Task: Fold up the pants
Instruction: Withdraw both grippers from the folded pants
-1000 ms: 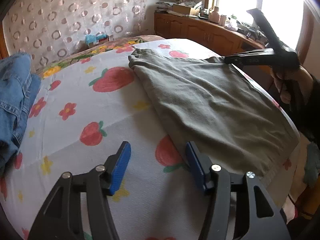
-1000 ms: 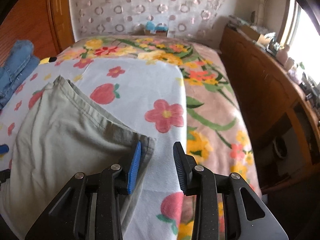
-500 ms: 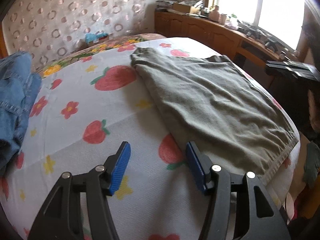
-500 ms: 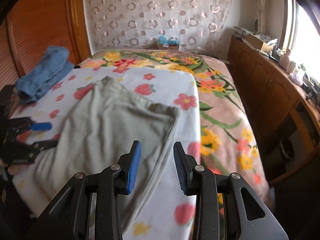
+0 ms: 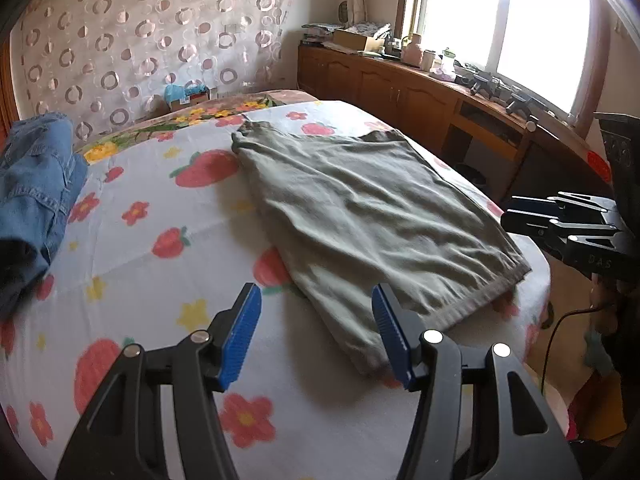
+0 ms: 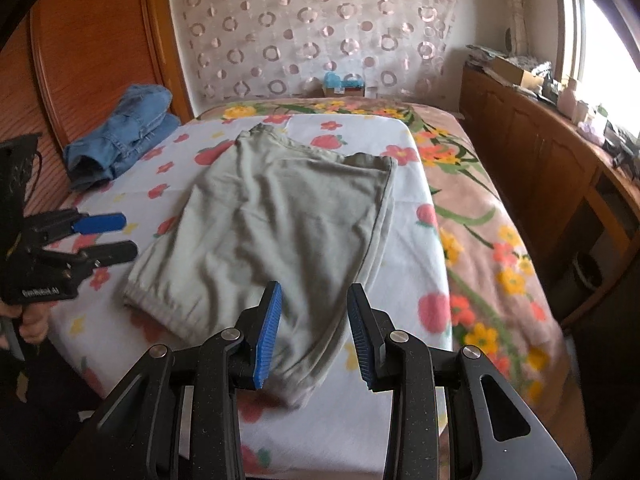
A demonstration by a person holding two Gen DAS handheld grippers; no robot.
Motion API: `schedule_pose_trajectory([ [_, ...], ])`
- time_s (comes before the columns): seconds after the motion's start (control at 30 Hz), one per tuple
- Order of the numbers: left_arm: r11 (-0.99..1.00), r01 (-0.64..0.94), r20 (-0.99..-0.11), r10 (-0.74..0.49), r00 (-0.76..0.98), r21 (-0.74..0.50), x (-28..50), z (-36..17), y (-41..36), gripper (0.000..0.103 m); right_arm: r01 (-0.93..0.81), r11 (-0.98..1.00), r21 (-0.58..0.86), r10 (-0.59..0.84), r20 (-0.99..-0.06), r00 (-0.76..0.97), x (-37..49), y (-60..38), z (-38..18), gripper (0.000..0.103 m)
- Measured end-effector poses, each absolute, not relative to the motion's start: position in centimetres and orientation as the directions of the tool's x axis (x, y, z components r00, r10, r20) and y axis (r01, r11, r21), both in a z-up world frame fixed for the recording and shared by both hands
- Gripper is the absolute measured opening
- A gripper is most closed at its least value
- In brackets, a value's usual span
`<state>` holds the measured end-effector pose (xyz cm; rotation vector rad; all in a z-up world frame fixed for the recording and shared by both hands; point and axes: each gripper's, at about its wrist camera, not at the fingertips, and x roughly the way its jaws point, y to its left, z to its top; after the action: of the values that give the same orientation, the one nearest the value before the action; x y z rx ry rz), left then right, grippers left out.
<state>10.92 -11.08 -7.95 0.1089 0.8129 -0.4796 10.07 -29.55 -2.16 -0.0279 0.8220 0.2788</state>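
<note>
Your bed (image 5: 168,264) carries a strawberry-print sheet. The folded olive pants (image 6: 280,216) lie flat at its middle, blue jeans (image 6: 124,136) piled near the headboard. Your left gripper (image 5: 316,332) and right gripper (image 6: 314,332) hover above the pants' near edge, fingers parted, holding nothing.

Bed (image 6: 472,216) with floral blanket; white strawberry-print sheet (image 5: 152,216) spread over it. Grey-green pants (image 6: 276,224) lie folded flat at sheet centre. Blue jeans (image 6: 124,132) heaped at upper left. Small blue-topped box (image 6: 344,82) at far end, frame top centre.
</note>
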Motion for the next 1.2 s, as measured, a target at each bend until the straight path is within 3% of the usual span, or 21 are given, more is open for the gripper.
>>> schedule_pose_trajectory([
  [0.07, 0.887, 0.454, -0.717, -0.373, 0.589, -0.089, 10.2, -7.8, -11.3, 0.057, -0.250, 0.964, 0.090, 0.236, -0.721, 0.652, 9.3, -29.4, -2.0, 0.035],
  [0.17, 0.886, 0.456, -0.709, -0.372, 0.600, -0.080, 9.2, -7.3, -11.6, 0.057, -0.241, 0.967, 0.085, 0.228, -0.714, 0.662, 8.3, -29.4, -1.8, 0.053],
  [0.27, 0.888, 0.454, -0.704, -0.368, 0.607, -0.072, 8.4, -6.9, -11.7, 0.057, -0.227, 0.969, 0.094, 0.226, -0.701, 0.676, 7.5, -29.6, -1.5, 0.056],
  [0.77, 0.899, 0.431, -0.734, -0.347, 0.585, -0.082, 9.2, -8.5, -11.5, 0.057, -0.232, 0.965, 0.122, 0.247, -0.717, 0.652, 7.0, -29.2, -3.0, 0.056],
  [1.2, 0.896, 0.427, -0.766, -0.356, 0.535, -0.118, 9.8, -10.6, -11.6, 0.057, -0.204, 0.970, 0.130, 0.230, -0.756, 0.613, 7.5, -29.4, -5.3, 0.048],
])
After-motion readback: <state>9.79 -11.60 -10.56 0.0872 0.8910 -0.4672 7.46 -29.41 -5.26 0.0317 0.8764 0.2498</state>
